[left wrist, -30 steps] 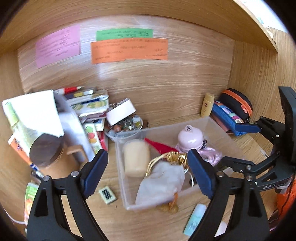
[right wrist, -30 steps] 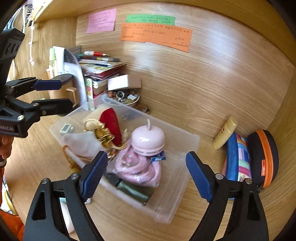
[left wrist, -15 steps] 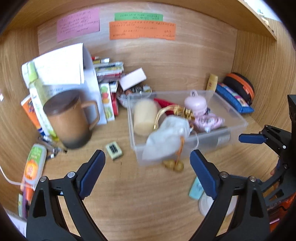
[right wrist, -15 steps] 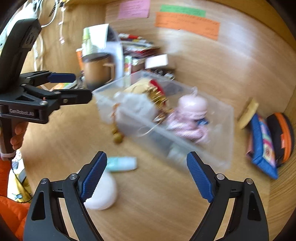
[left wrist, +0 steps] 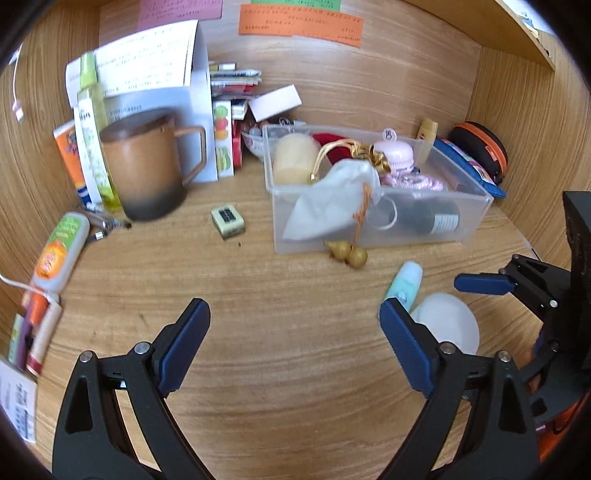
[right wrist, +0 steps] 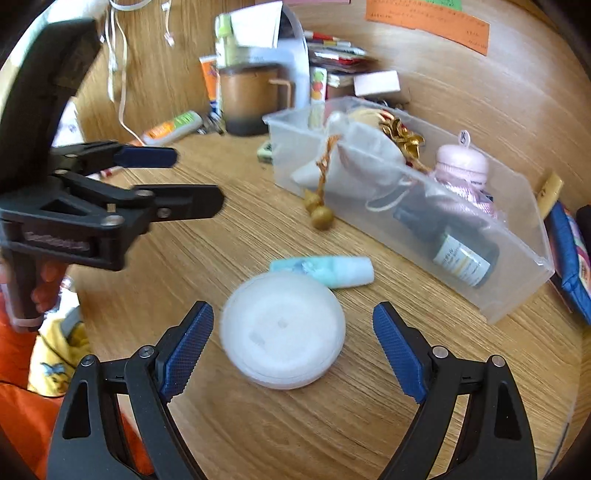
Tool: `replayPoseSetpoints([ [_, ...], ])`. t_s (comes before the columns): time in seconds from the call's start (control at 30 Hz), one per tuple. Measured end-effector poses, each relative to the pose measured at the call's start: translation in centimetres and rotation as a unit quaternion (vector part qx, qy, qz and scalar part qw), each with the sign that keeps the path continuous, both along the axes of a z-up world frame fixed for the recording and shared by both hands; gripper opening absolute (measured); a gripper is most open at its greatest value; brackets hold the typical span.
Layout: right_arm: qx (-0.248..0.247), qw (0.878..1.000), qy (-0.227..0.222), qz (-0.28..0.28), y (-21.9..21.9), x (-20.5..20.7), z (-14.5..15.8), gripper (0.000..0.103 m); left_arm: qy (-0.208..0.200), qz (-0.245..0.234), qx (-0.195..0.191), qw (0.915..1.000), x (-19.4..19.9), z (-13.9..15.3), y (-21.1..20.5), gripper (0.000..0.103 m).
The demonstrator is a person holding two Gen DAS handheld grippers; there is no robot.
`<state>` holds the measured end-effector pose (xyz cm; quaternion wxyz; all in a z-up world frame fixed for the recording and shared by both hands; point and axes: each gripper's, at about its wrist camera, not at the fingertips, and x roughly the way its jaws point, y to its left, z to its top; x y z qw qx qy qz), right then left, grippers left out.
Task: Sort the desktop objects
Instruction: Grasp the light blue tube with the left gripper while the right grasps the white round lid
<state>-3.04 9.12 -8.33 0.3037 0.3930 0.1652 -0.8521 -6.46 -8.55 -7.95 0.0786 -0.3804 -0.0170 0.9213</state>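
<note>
A wood-grain table [left wrist: 288,369] fills the lower frame, enclosed by matching wooden back and side walls [left wrist: 399,81]. Pink, green and orange paper notes [left wrist: 299,22] hang upper centre, brightly lit.

Your frames bright, even daylight, soft shadows, strong fisheye bowing and dark corners, motion blur toward left edges, right-wrist view smearier

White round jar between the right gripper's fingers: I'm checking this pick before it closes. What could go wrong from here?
The white round jar nearly fills the open right gripper, so a finger may nudge it instead of clamping. The teal tube lies against its far side and may roll. The gourd charm hanging outside the clear bin could snag.
</note>
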Motion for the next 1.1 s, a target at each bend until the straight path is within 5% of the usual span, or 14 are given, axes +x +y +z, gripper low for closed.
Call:
replayPoseSetpoints([
  [0.23,-0.014,1.000,-0.006,-0.005,0.5,-0.2,-0.3,0.082,-0.018,-0.010,0.002,0.9998,-0.1,-1.3,0.7,0.094],
  [0.3,-0.025,1.000,-0.017,0.008,0.6,-0.2,-0.3,0.063,-0.020,-0.012,0.004,0.9997,-0.2,-1.4,0.9,0.094],
  [0.33,-0.026,0.999,-0.019,0.010,0.6,-0.3,-0.3,0.062,-0.021,-0.013,0.004,0.9997,-0.3,-1.4,1.0,0.094],
  [0.8,-0.071,0.994,-0.012,-0.080,8.8,-1.8,0.9,0.062,-0.025,-0.073,-0.026,0.9967,-2.3,-1.8,6.0,0.093],
  [1.1,-0.099,0.989,-0.003,-0.109,11.4,-3.1,1.6,0.062,-0.050,-0.112,-0.049,0.9912,-4.2,-2.5,9.0,0.063],
])
